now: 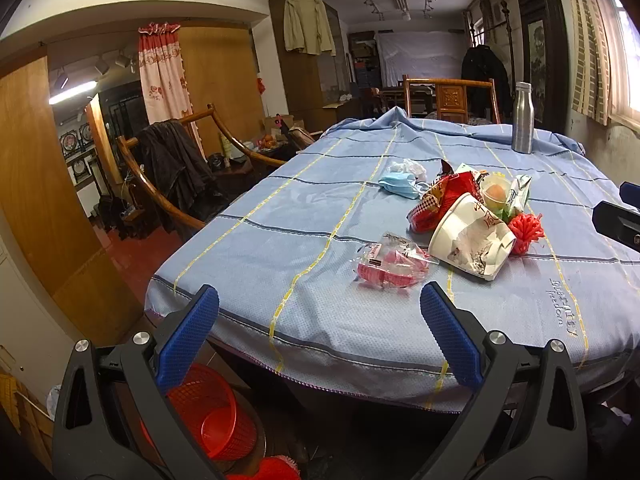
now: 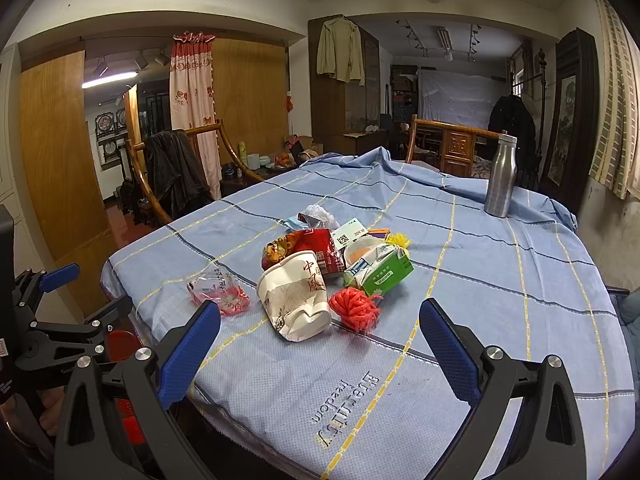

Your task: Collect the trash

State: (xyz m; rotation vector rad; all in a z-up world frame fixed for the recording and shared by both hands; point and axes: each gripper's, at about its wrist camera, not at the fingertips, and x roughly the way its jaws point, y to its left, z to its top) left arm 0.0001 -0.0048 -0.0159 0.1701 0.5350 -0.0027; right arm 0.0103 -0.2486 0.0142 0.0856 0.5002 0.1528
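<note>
Blue-padded left tongs spread wide at table edge, right tongs agape, facing crushed paper cup

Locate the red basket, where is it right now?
The red basket is on the floor below the table's near edge, low in the left wrist view, behind the left gripper's left finger. The right wrist view does not clearly show it.

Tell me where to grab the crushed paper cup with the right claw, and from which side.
Grip the paper cup across its dented wall near the open rim, coming from the table's near edge. It lies on its side, rim facing the right claw, already flattened there.
</note>
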